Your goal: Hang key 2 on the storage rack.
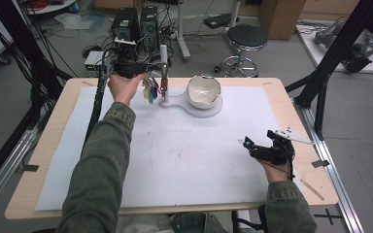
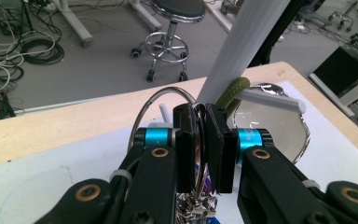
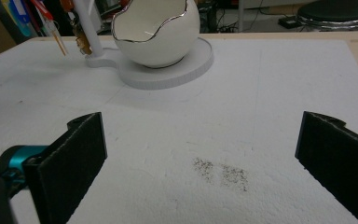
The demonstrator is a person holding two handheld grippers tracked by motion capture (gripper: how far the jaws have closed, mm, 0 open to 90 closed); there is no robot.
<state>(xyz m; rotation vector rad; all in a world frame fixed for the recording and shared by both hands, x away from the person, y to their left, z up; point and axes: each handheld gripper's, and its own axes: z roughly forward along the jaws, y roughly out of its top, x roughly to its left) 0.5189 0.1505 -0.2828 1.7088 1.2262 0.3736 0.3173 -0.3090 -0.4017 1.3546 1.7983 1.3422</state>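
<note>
We keep the left hand-held gripper [image 2: 200, 149] clamped on the key ring [image 2: 161, 100] by the stand's peg [image 2: 268, 100], ready to hang it; the right hand-held gripper [image 3: 200, 158] rests, jaws apart, on the tabletop [image 1: 175, 155].

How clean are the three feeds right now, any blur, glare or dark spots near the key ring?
High view: evenly lit, sharp on the table, dark at the left edge. Left gripper view: the white post is close and soft, the key ring glints, and the left gripper hides the keys. Right gripper view: sharp, with bright glare on the bowl rim.
</note>
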